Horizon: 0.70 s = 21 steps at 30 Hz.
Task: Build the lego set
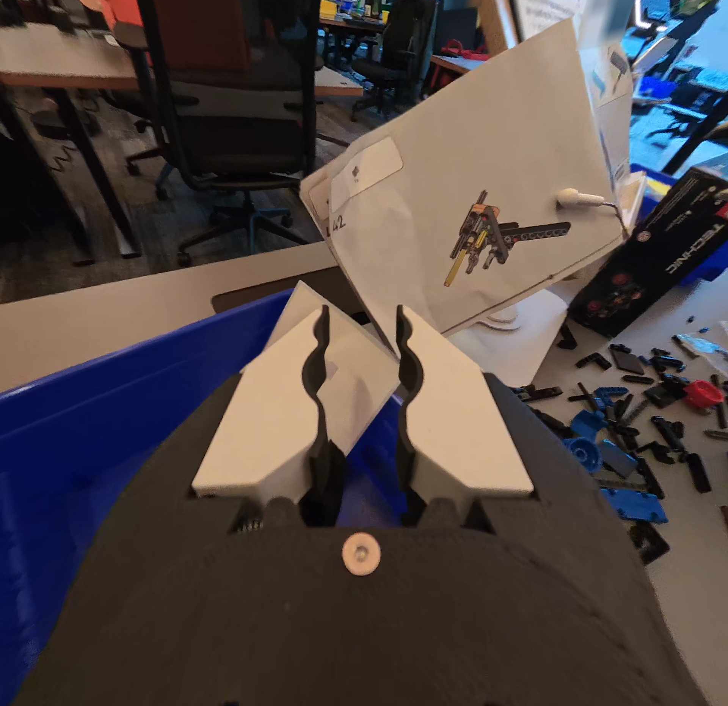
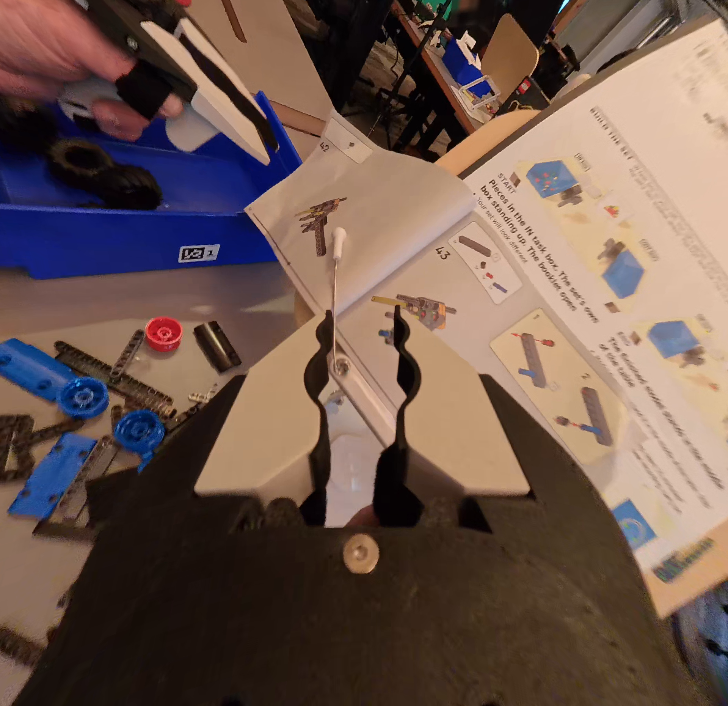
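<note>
My left gripper (image 1: 362,310) is open and empty, held above the blue bin (image 1: 118,391); a white card (image 1: 354,379) stands in the bin behind its fingers. It also shows in the right wrist view (image 2: 272,151), held by a hand over the bin (image 2: 118,237). My right gripper (image 2: 362,312) is open and empty, pointed at the foot of the open instruction booklet (image 2: 374,198), close to its wire page holder (image 2: 338,237). The booklet (image 1: 472,167) stands propped up. Loose blue and black Lego pieces (image 2: 98,403) and a red hub (image 2: 163,333) lie on the table.
Black tyres (image 2: 106,178) lie in the bin. A printed instruction sheet (image 2: 591,253) lies right of the booklet. A black Lego box (image 1: 650,261) stands behind the loose pieces (image 1: 630,431). Office chairs and desks stand beyond the table edge. The red hub (image 2: 163,333) sits 20 cm or so from the ends of my left fingers.
</note>
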Each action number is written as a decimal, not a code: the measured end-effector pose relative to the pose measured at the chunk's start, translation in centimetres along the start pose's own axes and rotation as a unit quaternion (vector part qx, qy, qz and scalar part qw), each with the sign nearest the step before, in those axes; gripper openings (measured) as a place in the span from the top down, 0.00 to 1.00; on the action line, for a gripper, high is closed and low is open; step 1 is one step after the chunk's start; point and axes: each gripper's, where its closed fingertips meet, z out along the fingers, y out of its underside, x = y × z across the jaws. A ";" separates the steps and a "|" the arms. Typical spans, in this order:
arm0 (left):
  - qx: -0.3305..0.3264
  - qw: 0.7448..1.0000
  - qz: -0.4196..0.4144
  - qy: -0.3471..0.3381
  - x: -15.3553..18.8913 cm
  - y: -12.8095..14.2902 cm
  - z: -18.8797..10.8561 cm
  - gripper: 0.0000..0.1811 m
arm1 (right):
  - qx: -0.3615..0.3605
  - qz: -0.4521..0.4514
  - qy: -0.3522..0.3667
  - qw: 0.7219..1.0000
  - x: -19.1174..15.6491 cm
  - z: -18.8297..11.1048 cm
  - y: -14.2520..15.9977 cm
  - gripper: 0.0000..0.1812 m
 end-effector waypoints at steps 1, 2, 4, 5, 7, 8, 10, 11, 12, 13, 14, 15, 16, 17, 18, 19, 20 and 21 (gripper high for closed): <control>0.004 1.000 0.014 -0.012 0.1 -0.4 -0.7 0.81 | -0.003 -0.009 0.003 1.000 -0.1 -1.0 0.0 0.84; 0.008 0.999 0.032 -0.023 0.3 -0.7 -1.5 0.80 | -0.008 -0.017 0.003 1.000 -0.3 -2.0 0.1 0.84; 0.011 0.997 0.065 -0.035 1.3 -1.3 -3.0 0.76 | -0.018 -0.030 -0.006 0.999 -1.3 -4.2 0.5 0.84; 0.012 0.996 0.080 -0.033 2.2 -1.5 -3.7 0.76 | -0.024 -0.035 -0.014 0.999 -2.0 -5.3 0.9 0.84; 0.013 0.993 0.112 -0.028 4.1 -1.8 -5.2 0.73 | -0.041 -0.046 -0.036 0.997 -4.0 -7.8 1.9 0.84; 0.014 0.992 0.123 -0.022 5.3 -1.8 -5.9 0.71 | -0.048 -0.047 -0.053 0.996 -5.2 -9.0 2.6 0.84; 0.031 0.990 0.135 -0.004 7.9 -2.1 -7.5 0.67 | -0.065 -0.034 -0.084 0.994 -7.9 -11.5 4.3 0.84; 0.037 0.989 0.143 0.004 9.1 -2.1 -8.2 0.66 | -0.073 -0.022 -0.099 0.992 -9.3 -12.7 5.3 0.84; 0.044 0.987 0.153 0.004 10.1 -2.1 -8.8 0.64 | -0.083 -0.010 -0.113 0.990 -10.6 -13.8 6.5 0.84; 0.051 0.985 0.162 0.004 11.0 -2.1 -9.4 0.61 | -0.097 0.000 -0.123 0.988 -11.9 -14.8 7.8 0.84; 0.056 0.984 0.169 0.013 12.2 -2.0 -9.9 0.58 | -0.112 0.010 -0.129 0.985 -13.0 -15.8 9.2 0.83; 0.055 0.983 0.173 0.024 13.3 -1.6 -10.2 0.56 | -0.126 0.022 -0.136 0.982 -14.1 -16.8 10.6 0.83; 0.046 0.982 0.180 0.033 14.4 -0.9 -10.3 0.54 | -0.137 0.037 -0.148 0.979 -15.4 -17.7 11.9 0.82; 0.035 0.980 0.191 0.040 15.4 -0.3 -10.4 0.52 | -0.148 0.051 -0.162 0.974 -16.8 -18.7 13.2 0.82; 0.028 0.978 0.204 0.043 16.4 0.3 -10.4 0.52 | -0.159 0.062 -0.175 0.970 -18.2 -19.5 14.3 0.82; 0.022 0.974 0.218 0.049 17.4 0.8 -10.4 0.52 | -0.169 0.072 -0.185 0.965 -19.5 -20.3 15.4 0.82; 0.009 0.971 0.232 0.057 18.4 1.5 -10.3 0.52 | -0.179 0.083 -0.194 0.961 -20.6 -21.0 16.4 0.82; -0.007 0.967 0.247 0.061 19.3 2.3 -10.1 0.53 | -0.187 0.093 -0.203 0.957 -21.7 -21.6 17.2 0.82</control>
